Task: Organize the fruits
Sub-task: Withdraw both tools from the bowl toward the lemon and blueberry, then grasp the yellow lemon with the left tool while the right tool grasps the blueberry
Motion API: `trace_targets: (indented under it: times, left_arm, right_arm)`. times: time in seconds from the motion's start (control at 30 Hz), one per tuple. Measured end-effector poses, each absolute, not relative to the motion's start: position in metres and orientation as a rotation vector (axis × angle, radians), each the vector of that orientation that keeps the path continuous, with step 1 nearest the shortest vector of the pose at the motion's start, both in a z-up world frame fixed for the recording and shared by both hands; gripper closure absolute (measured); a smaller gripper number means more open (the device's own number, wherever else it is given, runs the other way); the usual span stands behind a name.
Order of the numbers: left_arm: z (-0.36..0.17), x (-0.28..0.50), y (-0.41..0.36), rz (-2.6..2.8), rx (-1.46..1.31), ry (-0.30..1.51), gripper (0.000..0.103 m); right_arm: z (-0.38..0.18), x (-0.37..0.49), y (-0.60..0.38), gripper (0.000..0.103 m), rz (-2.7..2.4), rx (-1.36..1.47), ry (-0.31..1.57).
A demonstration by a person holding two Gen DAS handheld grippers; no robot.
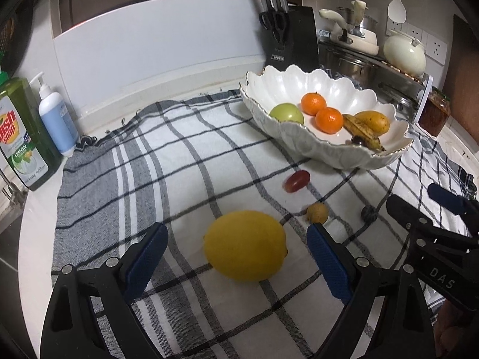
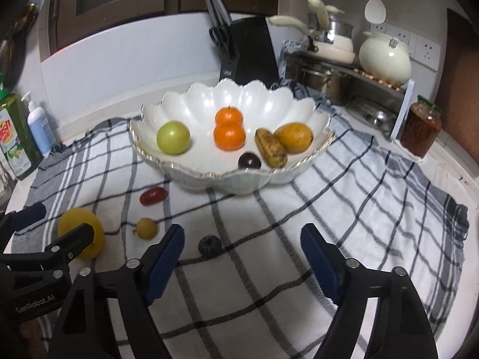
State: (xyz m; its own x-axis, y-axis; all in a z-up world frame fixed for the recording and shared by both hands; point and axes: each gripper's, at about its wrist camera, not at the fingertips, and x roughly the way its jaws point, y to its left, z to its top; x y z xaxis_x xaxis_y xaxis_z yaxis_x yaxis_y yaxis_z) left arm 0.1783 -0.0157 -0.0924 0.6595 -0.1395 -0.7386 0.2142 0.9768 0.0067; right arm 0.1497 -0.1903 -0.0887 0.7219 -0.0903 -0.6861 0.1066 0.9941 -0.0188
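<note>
A yellow lemon lies on the checked cloth between the blue pads of my left gripper, which is open with gaps on both sides. Beyond it lie a red grape, a small tan fruit and a dark berry. My right gripper is open and holds nothing; the dark berry lies just inside its left finger. The white scalloped bowl holds a green apple, two oranges, a spotted banana, a yellow fruit and a dark plum.
A green dish soap bottle and a pump bottle stand at the left edge. Behind the bowl are a black knife block and a metal rack with pots and kettles. A red-filled jar stands at the right.
</note>
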Motion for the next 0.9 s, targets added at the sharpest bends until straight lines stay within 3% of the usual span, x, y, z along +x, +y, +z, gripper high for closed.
trace_targets:
  times: [0.13,0.47,0.63,0.9]
  left_arm:
    - [-0.101,0.180,-0.015,-0.199,0.093,0.843,0.015]
    - [-0.116,0.188,-0.015,-0.213,0.077,0.872,0.026]
    - [-0.122,0.191,-0.016,-0.222,0.076,0.883,0.031]
    - [-0.125,0.191,-0.020,-0.231,0.086,0.884,0.037]
  right_arm:
    - [-0.100,0.154,-0.187,0.040,-0.080,0.027,0.789]
    - [-0.116,0.167,-0.180,0.055,-0.034,0.035,0.830]
    - [-0.124,0.174,-0.179,0.073,-0.013,0.045,0.857]
    - [-0.126,0.175,-0.179,0.080,-0.003,0.041,0.858]
